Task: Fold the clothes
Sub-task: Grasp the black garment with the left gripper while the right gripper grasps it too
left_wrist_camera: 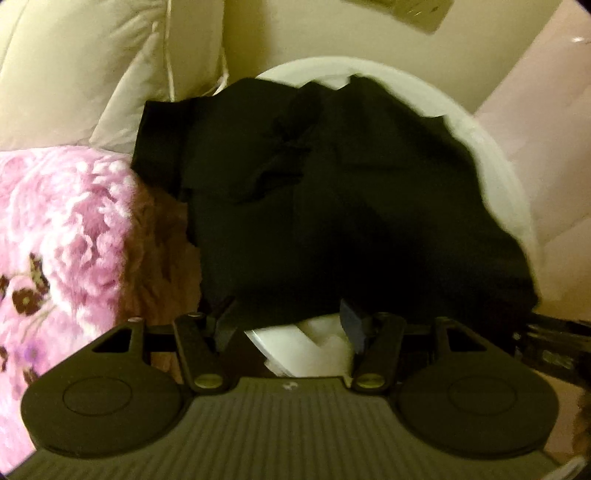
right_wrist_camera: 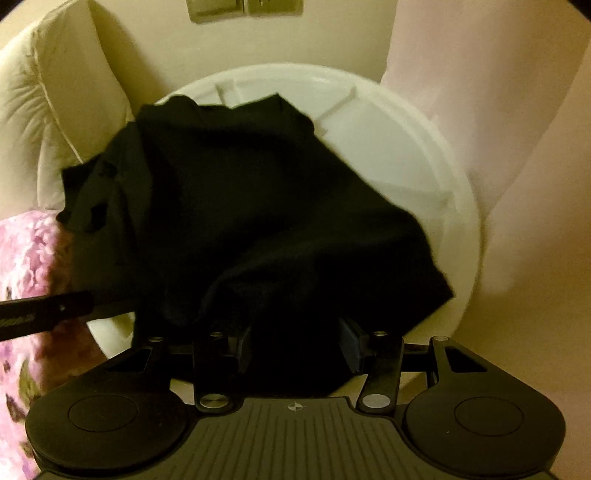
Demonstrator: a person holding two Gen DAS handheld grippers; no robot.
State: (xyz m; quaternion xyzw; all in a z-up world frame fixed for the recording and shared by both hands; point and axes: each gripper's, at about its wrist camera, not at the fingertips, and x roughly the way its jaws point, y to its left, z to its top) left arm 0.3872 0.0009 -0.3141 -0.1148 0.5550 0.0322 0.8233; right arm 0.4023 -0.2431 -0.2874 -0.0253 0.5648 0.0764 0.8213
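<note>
I hold both grippers level at frame bottom: my left gripper (left_wrist_camera: 291, 321) and right gripper (right_wrist_camera: 295, 345), fingers partly apart, each pinching the near hem of the black garment (left_wrist_camera: 332, 192) heaped centre-frame on the round white counter (right_wrist_camera: 388, 147).

Black garment (left_wrist_camera: 332, 192): matt woven/knit cloth, soft, creased, no sheen.
Round table (right_wrist_camera: 388, 147): white plastic, smooth, semi-gloss, moulded ribs on top.
Blanket (left_wrist_camera: 55, 229): pink fleece w/ floral print, plush, fuzzy pile; brownish fuzzy edge alongside.
Cushion (left_wrist_camera: 74, 66): cream cloth, smooth weave, piped seam, slight sheen.
Left gripper (left_wrist_camera: 290, 325): black matt plastic body, ribbed grey panel, brass-look metal pivot screws; finger pads dark, rubbery-looking.
Right gripper (right_wrist_camera: 295, 347): same build, pivot screws silver metal, shiny.
Wall switch plate (right_wrist_camera: 243, 9): glossy plastic.
</note>
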